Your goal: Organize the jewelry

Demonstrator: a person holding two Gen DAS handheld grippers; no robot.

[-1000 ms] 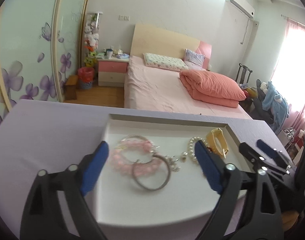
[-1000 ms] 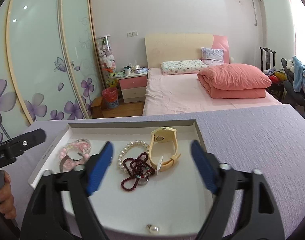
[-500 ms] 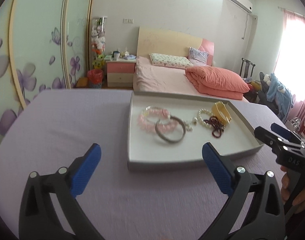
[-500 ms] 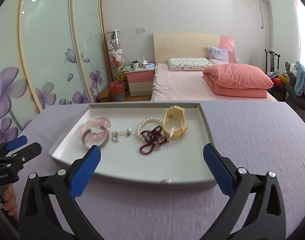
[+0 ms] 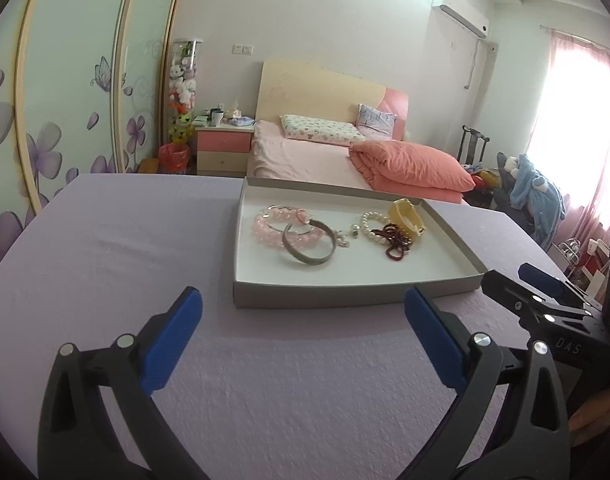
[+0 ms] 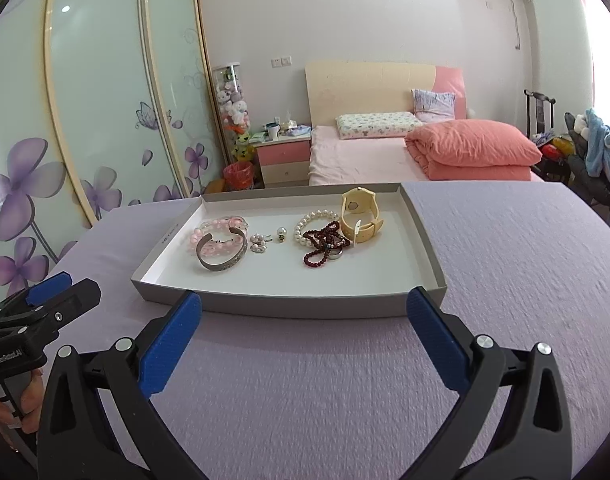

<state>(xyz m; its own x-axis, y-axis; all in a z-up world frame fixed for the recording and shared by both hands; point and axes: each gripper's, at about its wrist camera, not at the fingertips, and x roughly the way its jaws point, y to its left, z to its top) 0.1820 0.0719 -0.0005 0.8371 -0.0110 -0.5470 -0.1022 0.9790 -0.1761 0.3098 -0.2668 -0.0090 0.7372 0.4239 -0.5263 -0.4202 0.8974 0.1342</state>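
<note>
Left wrist view: the left hand-held gripper (image 5: 303,344) hangs wide open and empty over the lavender table (image 5: 105,248), with the tray (image 5: 345,296) at its 12 to 1 o'clock, well apart. In the tray a silver bangle (image 5: 309,246) leans on the pink bead bracelet (image 5: 281,226); lifting one could drag the other along (they touch).

Right wrist view: the right hand-held gripper (image 6: 303,344) is also spread wide, holding nothing, its fingertips just short of the tray's near wall at 12 o'clock. The dark red bead strand (image 6: 325,246) lies tangled over the pearl bracelet (image 6: 311,226) beside the cream watch (image 6: 361,214), so a pinch may snag both. Small earrings (image 6: 259,242) could slip from broad pads, and the light tray may slide if nudged.
</note>
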